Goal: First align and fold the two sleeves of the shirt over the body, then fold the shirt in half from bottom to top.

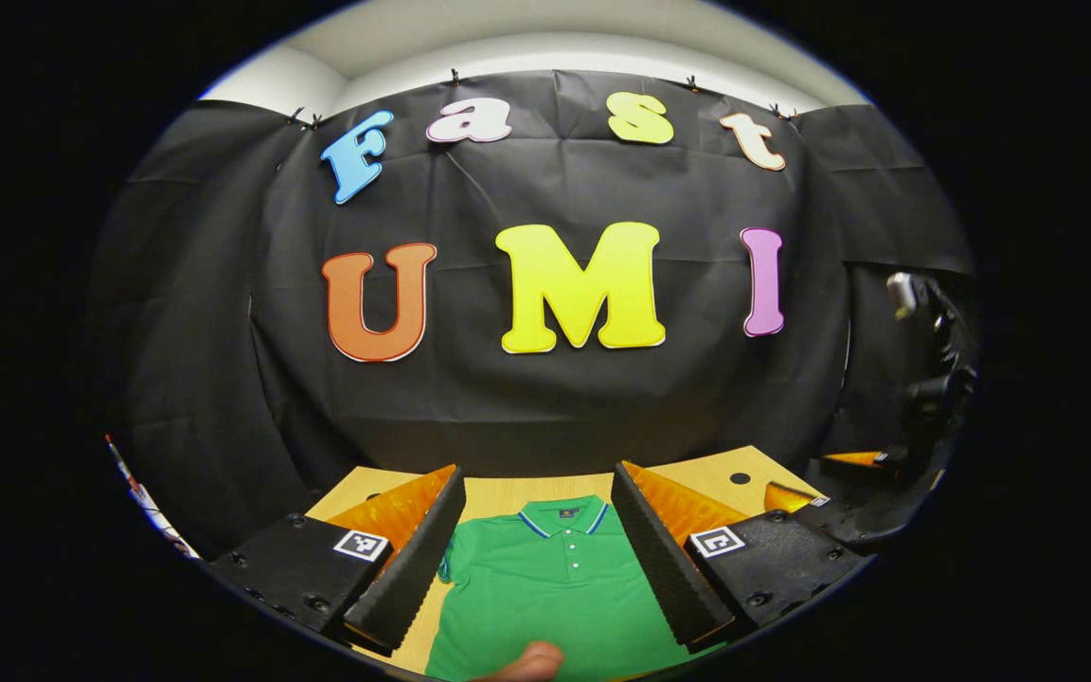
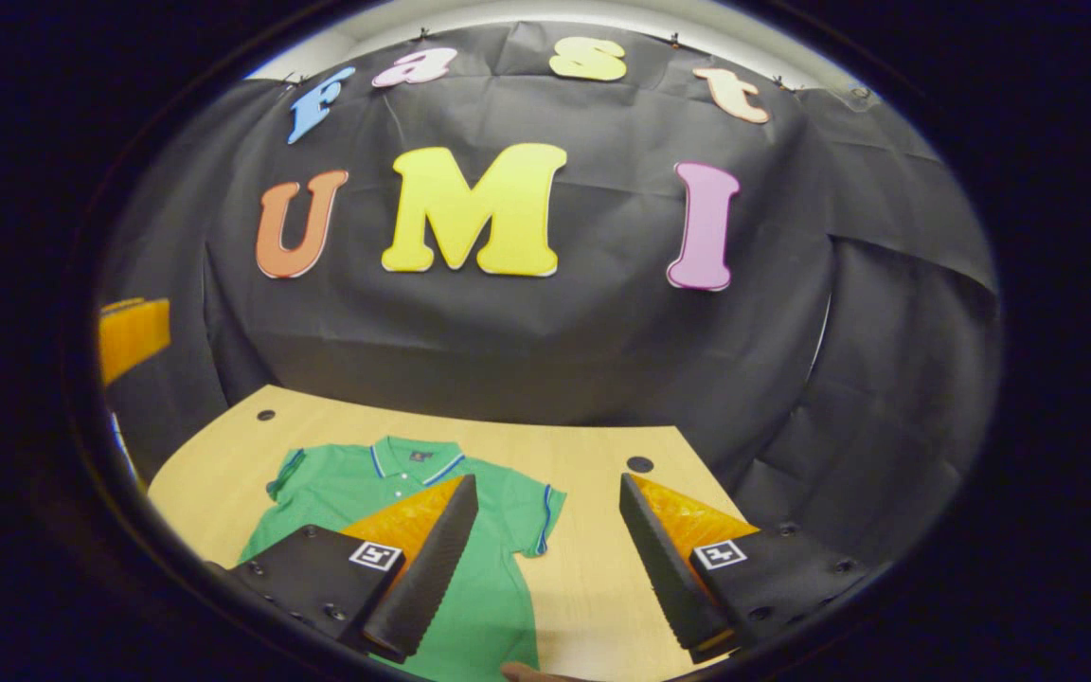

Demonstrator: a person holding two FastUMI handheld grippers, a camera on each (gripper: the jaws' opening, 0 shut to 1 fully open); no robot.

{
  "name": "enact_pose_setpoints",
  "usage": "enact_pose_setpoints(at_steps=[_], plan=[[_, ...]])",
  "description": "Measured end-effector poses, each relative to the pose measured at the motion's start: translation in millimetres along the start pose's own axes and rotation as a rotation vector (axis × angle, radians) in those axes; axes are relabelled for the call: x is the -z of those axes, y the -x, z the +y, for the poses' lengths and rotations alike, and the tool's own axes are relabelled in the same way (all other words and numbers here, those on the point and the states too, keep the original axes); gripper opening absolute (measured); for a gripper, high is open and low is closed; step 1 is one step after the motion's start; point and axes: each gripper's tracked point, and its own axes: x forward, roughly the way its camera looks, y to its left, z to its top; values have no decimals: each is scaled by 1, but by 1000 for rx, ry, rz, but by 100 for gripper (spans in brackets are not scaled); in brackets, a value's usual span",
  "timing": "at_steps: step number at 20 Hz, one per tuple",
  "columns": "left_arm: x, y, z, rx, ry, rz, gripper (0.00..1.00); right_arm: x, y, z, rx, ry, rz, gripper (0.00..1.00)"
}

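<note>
Green short-sleeved polo shirt point(image 1: 555, 587) with blue-striped collar is lying flat, sleeves unfolded, on the light wooden surface point(image 2: 593, 530), collar pointing to 12 o'clock. A small dark neck label point(image 1: 564, 513) is showing inside the collar; its writing is too small to read. Left tongs point(image 1: 538, 554) are hovering released, straddling the shirt body. Right tongs point(image 2: 548, 559) are hovering released at the shirt's 3 o'clock side, above its sleeve point(image 2: 536, 516).

Shirt point(image 2: 384, 511) lies flat on the bench point(image 2: 593, 464), collar point(image 2: 413, 455) toward the booth wall point(image 2: 545, 332), sleeves spread to either side. In the right gripper view it lies left of centre.
</note>
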Motion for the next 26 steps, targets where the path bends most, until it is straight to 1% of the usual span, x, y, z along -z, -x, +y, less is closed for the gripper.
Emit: enact_pose_setpoints(at_steps=[4, 5, 6, 8, 9, 10, 11, 14, 16, 18, 20, 21, 22, 23, 24, 26], plan=[[-12, 4, 6, -41, 27, -13, 99, 44, -42, -1, -30, 15, 103, 96], [-13, 6, 7, -49, 34, -13, 99, 54, -53, 1, -39, 11, 134, 94], [-15, 6, 8, -56, 37, -12, 99, 65, -65, 1, -39, 4, 164, 96], [-13, 7, 9, -76, 27, -3, 100, 87, -89, -3, -30, -14, 225, 94], [-11, 9, 11, -89, 23, 5, 100, 96, -101, -4, -23, -27, 260, 96], [-8, 10, 13, -104, 23, 14, 100, 104, -114, -7, -15, -37, 287, 94], [-3, 11, 15, -115, 28, 30, 100, 110, -127, -9, -12, -45, 309, 96], [12, 15, 18, -152, 9, 75, 100, 133, -163, -10, -4, -45, 383, 94], [19, 20, 24, -173, -13, 95, 100, 147, -185, -8, 4, -36, 436, 96], [27, 25, 32, -201, -23, 122, 100, 156, -201, -5, 11, -26, 470, 96], [32, 32, 39, -226, -20, 142, 100, 166, -213, -8, 37, 16, 502, 96], [34, 35, 43, -238, -18, 150, 100, 169, -215, -6, 37, 31, 520, 94], [34, 37, 47, -247, -18, 157, 100, 172, -217, -5, 32, 38, 528, 96], [35, 40, 48, -256, -19, 162, 100, 172, -219, -2, 28, 35, 531, 95], [37, 41, 51, -263, -20, 167, 100, 173, -221, -2, 24, 29, 535, 89], [40, 43, 53, -271, -19, 178, 100, 175, -223, -5, 39, 20, 543, 56]])
